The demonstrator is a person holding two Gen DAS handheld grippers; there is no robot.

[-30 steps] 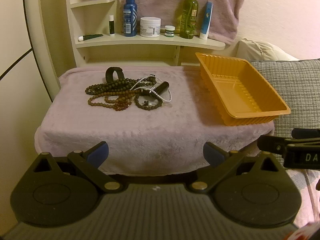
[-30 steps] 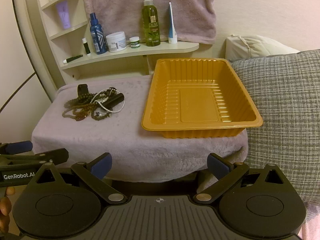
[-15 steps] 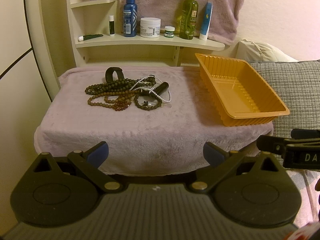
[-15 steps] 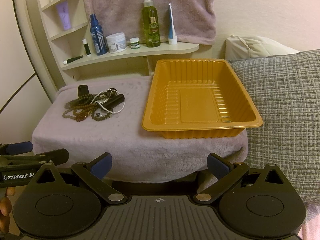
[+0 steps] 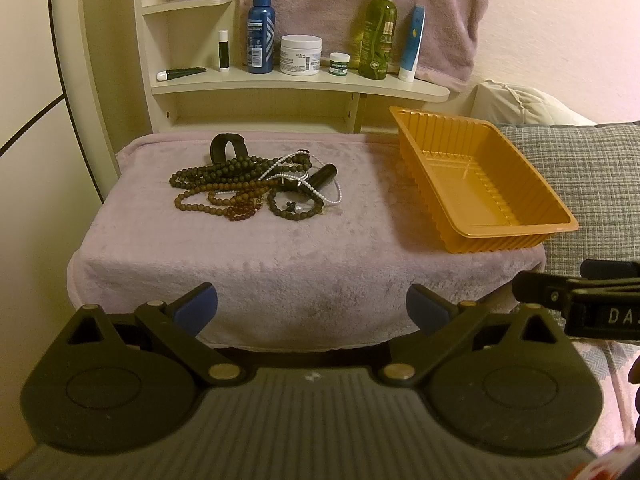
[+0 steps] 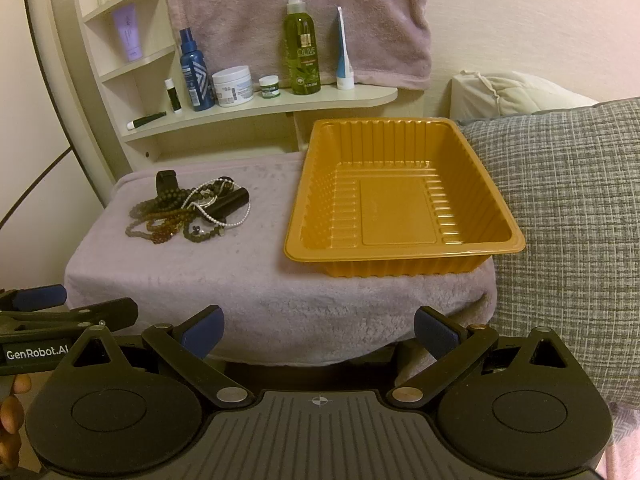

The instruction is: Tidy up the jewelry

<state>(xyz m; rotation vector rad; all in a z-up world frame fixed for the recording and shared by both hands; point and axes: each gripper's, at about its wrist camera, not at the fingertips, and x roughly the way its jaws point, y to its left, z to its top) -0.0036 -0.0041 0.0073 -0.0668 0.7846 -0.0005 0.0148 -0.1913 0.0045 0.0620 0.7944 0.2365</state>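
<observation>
Centre-left of the left wrist frame, the jewelry pile [image 5: 252,186] lies tangled on the towel-covered surface [image 5: 304,252]: dark and brown bead strands, a white pearl strand, a black band standing on edge at the back, a short dark cylinder. Orange tray [image 6: 400,196] sits to the right of the pile, apart from it, empty as far as I see.

Left gripper [image 5: 312,306] low in frame, jaws spread wide, nothing between them, well short of the pile. Right gripper [image 6: 318,330] likewise: jaws wide apart, holding nothing, facing the tray's near rim. Each gripper shows at the other camera's edge, side by side. Shelf [image 5: 300,84] behind carries bottles and jars, not part of the job.

Step in hand, as I judge it: the start, approach not yet made; no piece is in the tray.

Next move, my reading: I bring one gripper forward and down over the pile and pick a single strand at a loose outer loop. Strands overlap, so a pinch in the middle risks dragging several along. The pearl strand's free loop on the right side looks the easiest entry.
</observation>
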